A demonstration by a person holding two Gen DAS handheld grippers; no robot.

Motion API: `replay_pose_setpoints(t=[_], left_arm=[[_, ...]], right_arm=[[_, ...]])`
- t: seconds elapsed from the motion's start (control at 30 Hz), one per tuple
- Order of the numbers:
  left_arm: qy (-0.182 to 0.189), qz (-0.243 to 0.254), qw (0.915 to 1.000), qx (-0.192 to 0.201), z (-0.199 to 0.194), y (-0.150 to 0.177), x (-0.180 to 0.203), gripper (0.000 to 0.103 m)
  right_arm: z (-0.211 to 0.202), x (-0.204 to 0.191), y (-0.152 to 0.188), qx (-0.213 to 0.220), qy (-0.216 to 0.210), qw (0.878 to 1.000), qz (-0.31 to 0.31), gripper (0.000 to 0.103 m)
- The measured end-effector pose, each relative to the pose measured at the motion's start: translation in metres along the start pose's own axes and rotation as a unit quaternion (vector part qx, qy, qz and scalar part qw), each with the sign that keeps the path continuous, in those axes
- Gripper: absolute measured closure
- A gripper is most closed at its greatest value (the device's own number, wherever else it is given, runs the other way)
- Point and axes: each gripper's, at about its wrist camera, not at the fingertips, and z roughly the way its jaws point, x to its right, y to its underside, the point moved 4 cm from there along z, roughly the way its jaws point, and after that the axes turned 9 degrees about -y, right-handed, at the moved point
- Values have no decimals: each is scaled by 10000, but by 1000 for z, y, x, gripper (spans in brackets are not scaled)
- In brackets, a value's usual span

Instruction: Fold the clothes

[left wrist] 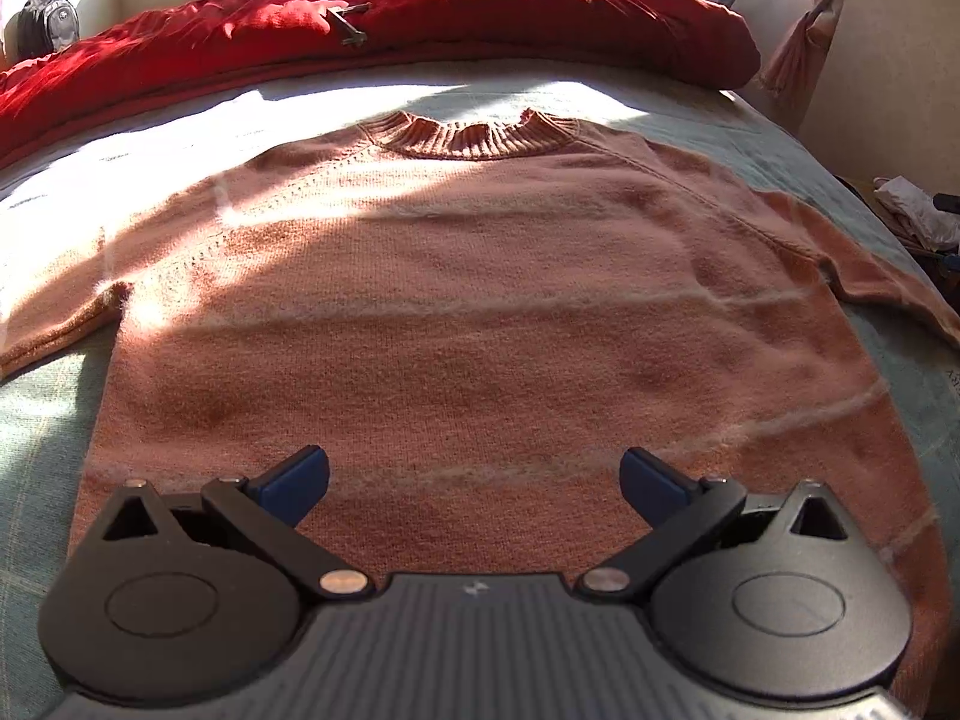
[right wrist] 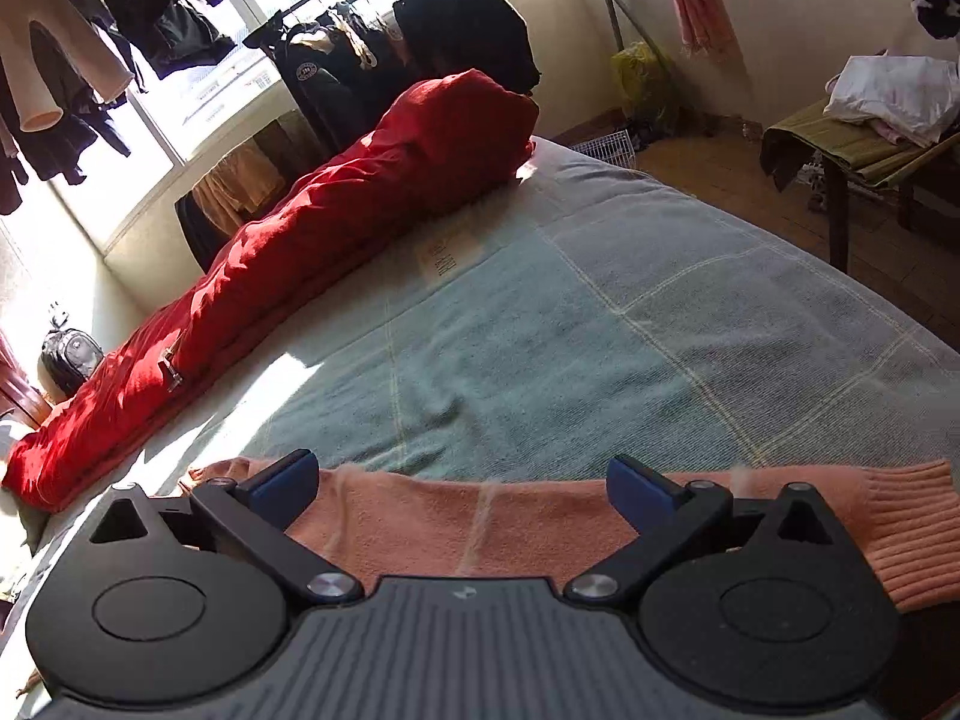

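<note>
A salmon-pink knitted sweater [left wrist: 468, 300] with thin pale stripes lies flat on the bed, ribbed collar [left wrist: 474, 135] at the far end, sleeves spread to both sides. My left gripper [left wrist: 474, 480] hovers open over the sweater's lower body, blue pads wide apart, nothing between them. In the right wrist view a sleeve [right wrist: 480, 516] of the same sweater runs across the frame, its ribbed cuff [right wrist: 912, 534] at the right. My right gripper [right wrist: 462, 486] stands open just above that sleeve, holding nothing.
A pale blue-green checked blanket [right wrist: 600, 348] covers the bed. A rolled red quilt [left wrist: 384, 36] lies along the far edge. A backpack [left wrist: 45, 27] sits at the far left. A table with piled clothes [right wrist: 870, 114] stands off the bed's right side. Clothes hang on a rack [right wrist: 360, 60].
</note>
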Motion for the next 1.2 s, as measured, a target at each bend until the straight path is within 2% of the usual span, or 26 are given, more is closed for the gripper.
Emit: replay_pose_setpoints(t=[0.07, 0.13, 0.23, 0.37, 0.4, 0.5, 0.53, 0.6, 0.7, 0.73, 0.8, 0.9, 0.97, 1.03, 1.1, 1.2], left_arm=[[-31, 19, 10000, -17, 1, -2, 3, 1], [-41, 49, 10000, -31, 3, -4, 6, 1], [-39, 143, 9999, -47, 5, -7, 13, 1], [34, 292, 9995, -67, 8, -9, 23, 1], [39, 325, 9994, -62, 8, -9, 24, 1], [29, 324, 9994, -85, 10, -8, 22, 1], [13, 288, 9995, -110, 11, -7, 20, 1], [-8, 192, 9997, -148, 14, -6, 14, 1], [16, 100, 9998, -174, 18, -6, 10, 1], [26, 104, 9998, -158, 18, -6, 10, 1], [78, 126, 9998, -122, 17, -8, 12, 1], [160, 148, 9997, -110, 18, -9, 14, 1], [188, 140, 9996, -124, 19, -8, 15, 1], [206, 102, 9997, -124, 19, -8, 14, 1], [216, 56, 9997, -125, 19, -7, 11, 1], [192, -33, 9997, -134, 20, -5, 5, 1]], right_arm=[[-3, 22, -8, -36, 73, 9998, 191, 1], [0, 29, -6, -176, -99, 9993, 328, 2], [12, 15, 6, -429, -602, 9966, 351, 1], [44, -9, 22, -833, -783, 9932, 238, 0], [52, -13, 26, -958, -725, 9925, 214, 0], [60, 5, 34, -1194, -115, 9928, 35, 1], [55, 15, 33, -1117, -49, 9937, 10, 2], [44, 37, 25, -939, -81, 9951, 285, 12], [33, 50, 12, -737, 49, 9957, 565, 12], [33, 45, 10, -711, 148, 9961, 502, 10], [32, 30, 6, -675, 224, 9968, 367, 0], [44, -12, 7, -777, -519, 9954, 202, 0], [56, -40, 8, -913, -1040, 9902, 178, 0], [76, -59, 13, -1176, -1361, 9834, 228, 0], [97, -69, 23, -1502, -1313, 9795, 269, 0], [130, -66, 40, -1827, -850, 9794, 158, 0]])
